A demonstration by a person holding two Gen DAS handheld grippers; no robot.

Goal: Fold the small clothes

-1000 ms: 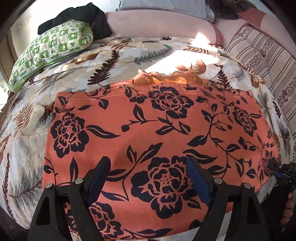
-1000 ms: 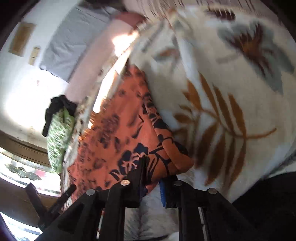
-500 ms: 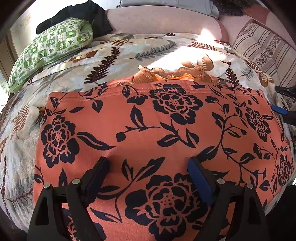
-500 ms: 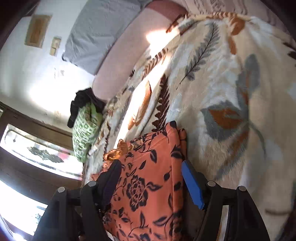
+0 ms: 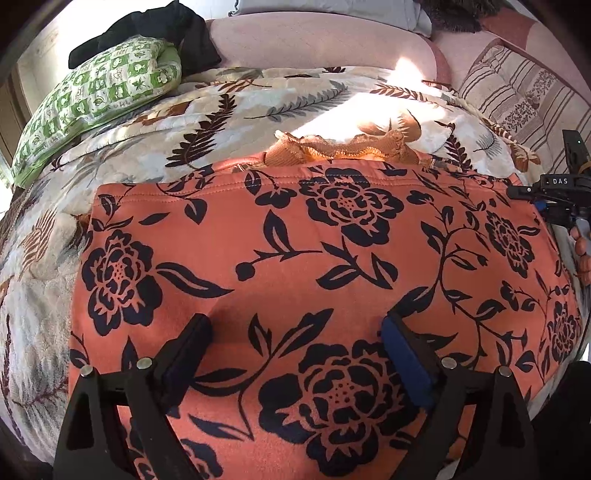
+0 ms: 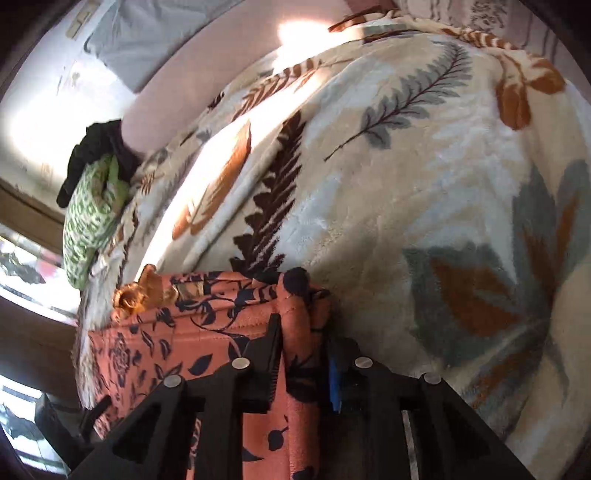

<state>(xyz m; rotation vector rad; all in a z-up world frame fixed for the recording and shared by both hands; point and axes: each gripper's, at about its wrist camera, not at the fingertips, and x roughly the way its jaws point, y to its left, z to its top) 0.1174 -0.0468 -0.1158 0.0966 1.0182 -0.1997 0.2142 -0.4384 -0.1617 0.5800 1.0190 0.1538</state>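
Since a second ago the right gripper [image 6: 301, 354] has travelled along the right-hand edge of the orange garment with a dark navy flower print [image 5: 295, 280] and rolled more upright — it let go of the near corner, opened over the cloth, and its jaws have just been closing again, now narrow, with a raised fold of the garment's far right corner between the black finger and the blue pad. The left gripper [image 5: 295, 343] has hardly shifted; its jaws have just been opening a little further and stand wide, tips resting on or just over the garment near its near edge, nothing pinched between them.

The garment lies on a bed covered by a cream plush blanket printed with brown, grey and rust fern leaves [image 5: 229, 122]. A patch of sunlight falls on the blanket beyond the garment. At the far left corner of the bed sits a green-and-white checked pillow [image 5: 99, 99] with a black cloth [image 5: 147, 33] heaped behind it; a pink padded headboard [image 5: 314, 44] runs along the far edge, and a beige striped cushion [image 5: 517, 92] leans at the far right.

Both grippers point steeply down at the bed. In the left view the right gripper shows at the garment's right edge, with fingers of the person's hand [image 5: 581, 251] below it.

The garment lies spread flat, its long axis running left to right across the bed, a stitched hem along its far edge. A crumpled orange lace-edged piece [image 5: 340, 149] peeks out from behind that hem.
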